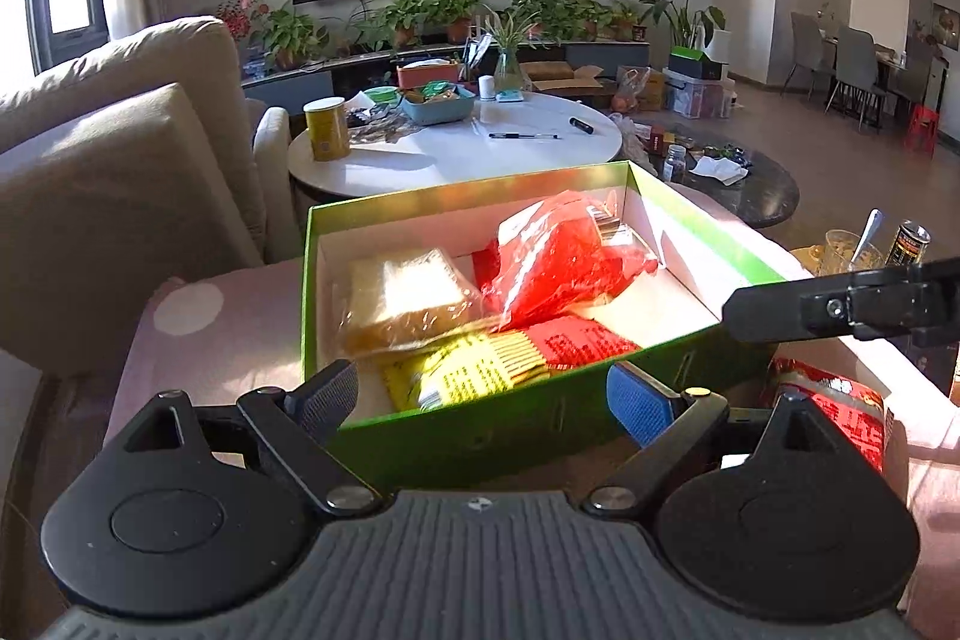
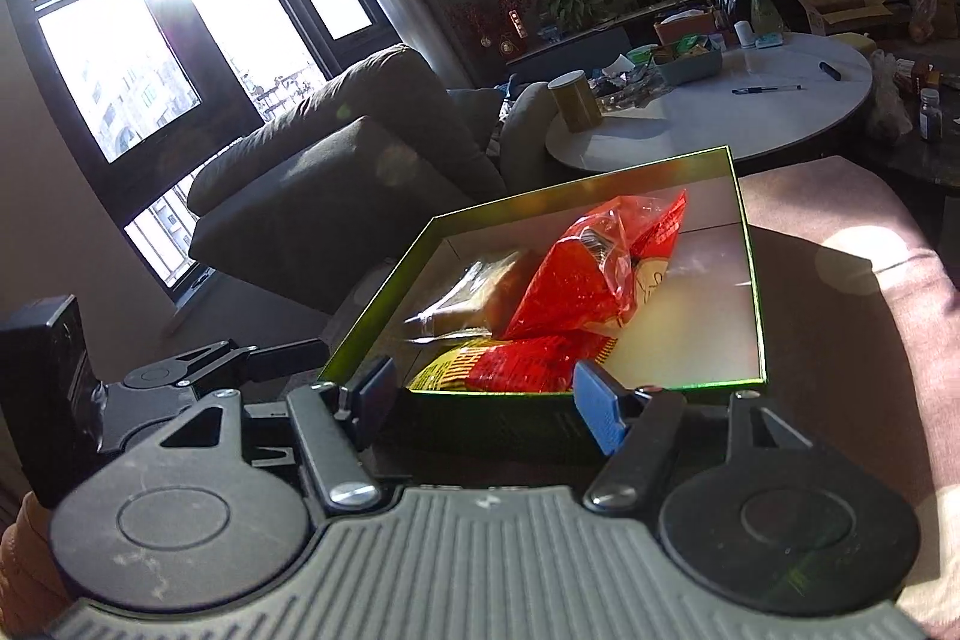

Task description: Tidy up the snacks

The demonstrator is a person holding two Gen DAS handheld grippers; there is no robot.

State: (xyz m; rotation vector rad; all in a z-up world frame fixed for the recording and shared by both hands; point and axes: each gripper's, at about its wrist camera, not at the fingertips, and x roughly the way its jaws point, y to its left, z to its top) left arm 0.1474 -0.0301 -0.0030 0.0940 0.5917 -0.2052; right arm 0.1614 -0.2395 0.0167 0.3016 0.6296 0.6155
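Note:
A green box (image 1: 456, 418) with a white inside sits on a pink cushioned surface (image 1: 240, 328). It holds a clear-wrapped bread pack (image 1: 408, 298), a crumpled red bag (image 1: 558, 256), a yellow and red packet (image 1: 474, 370) and a flat red packet (image 1: 576, 343). My left gripper (image 1: 483, 397) stands open just before the box's near wall, holding nothing. The right gripper (image 2: 487, 403) is open and empty at the near edge of the box (image 2: 753, 280); the red bag (image 2: 576, 274) lies beyond it. Another red snack pack (image 1: 834, 412) lies outside the box, to its right.
A round white table (image 1: 456, 154) behind the box carries a yellow canister (image 1: 327, 127), a blue bin and pens. A beige sofa (image 1: 120, 148) stands left. At the right are a dark table (image 1: 756, 190), a glass (image 1: 846, 244) and a can (image 1: 909, 244).

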